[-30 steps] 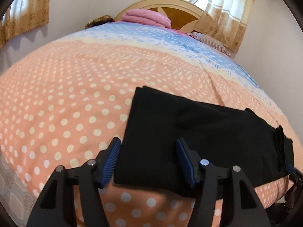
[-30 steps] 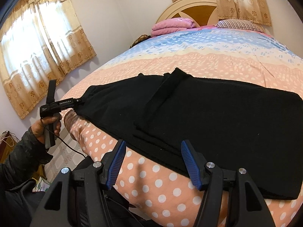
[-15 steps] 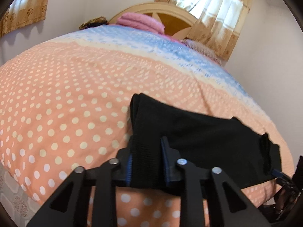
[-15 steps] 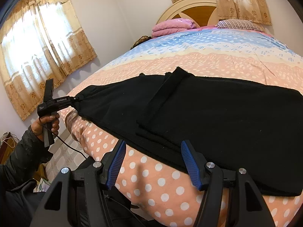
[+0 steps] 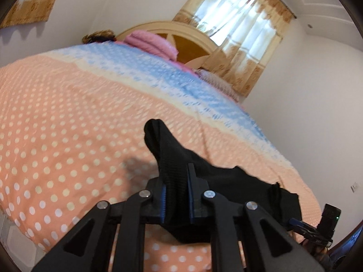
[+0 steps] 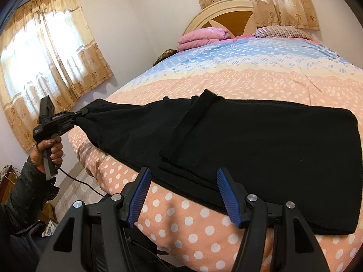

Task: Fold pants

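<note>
Left gripper [image 5: 176,197] jaws just closed, clamped on black pants [image 6: 249,140] end, raised off bedspread [image 6: 249,79]; right gripper [image 6: 182,195] jaws apart, empty, near pants edge

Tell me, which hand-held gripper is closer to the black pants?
Left. The left hand-held gripper is clamped on one end of the black pants; the right hand-held gripper hangs open at their near edge, not gripping.

Left gripper [image 5: 177,195]: jaws closed tight on a fold of black cloth, raised off the bed, gripped by a hand [image 6: 48,149] in a dark sleeve, pointing a little downward. Right gripper [image 6: 183,195]: jaws standing apart, nothing between the blue pads, angled down toward the bed edge.
</note>
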### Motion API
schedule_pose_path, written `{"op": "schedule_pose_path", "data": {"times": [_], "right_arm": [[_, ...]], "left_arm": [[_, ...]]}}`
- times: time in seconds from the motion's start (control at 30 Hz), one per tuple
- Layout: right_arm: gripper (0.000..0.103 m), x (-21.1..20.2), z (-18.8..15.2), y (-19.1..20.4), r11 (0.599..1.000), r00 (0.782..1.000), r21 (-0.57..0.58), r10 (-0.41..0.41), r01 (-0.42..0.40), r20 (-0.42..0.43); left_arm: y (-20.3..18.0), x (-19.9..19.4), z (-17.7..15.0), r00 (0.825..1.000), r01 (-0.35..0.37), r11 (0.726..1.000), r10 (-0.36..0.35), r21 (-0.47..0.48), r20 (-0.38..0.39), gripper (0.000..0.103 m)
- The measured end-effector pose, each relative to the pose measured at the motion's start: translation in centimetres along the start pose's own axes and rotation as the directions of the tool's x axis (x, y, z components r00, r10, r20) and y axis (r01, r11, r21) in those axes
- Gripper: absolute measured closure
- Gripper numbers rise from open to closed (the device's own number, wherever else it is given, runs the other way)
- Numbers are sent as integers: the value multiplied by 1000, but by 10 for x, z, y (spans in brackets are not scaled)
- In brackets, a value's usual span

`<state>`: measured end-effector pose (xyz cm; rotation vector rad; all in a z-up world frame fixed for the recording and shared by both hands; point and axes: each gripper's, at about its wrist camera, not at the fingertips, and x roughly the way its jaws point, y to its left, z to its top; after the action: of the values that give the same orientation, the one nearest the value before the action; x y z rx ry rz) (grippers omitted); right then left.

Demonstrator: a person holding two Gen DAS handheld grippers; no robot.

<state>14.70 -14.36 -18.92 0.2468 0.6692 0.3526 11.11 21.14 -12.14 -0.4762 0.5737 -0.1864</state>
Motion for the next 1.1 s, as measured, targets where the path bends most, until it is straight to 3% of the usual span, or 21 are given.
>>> {"op": "schedule_pose_path", "data": {"times": [0.47,0.87,1.1], "right_arm": [[41,-25,14,-8,999,998,29,-23,21,61],[41,-73,14,-44,992,988,87,-106,97,115],[41,-98,8,-80,974,975,187,-158,128,157]], "left_arm": [[-97,-21,18,986,146,976,-156,160,52,89],[-200,9,17,948,315,896,-312,314,-62,91],[-254,39,6,914,406,838,-369,365,-171,92]]}}
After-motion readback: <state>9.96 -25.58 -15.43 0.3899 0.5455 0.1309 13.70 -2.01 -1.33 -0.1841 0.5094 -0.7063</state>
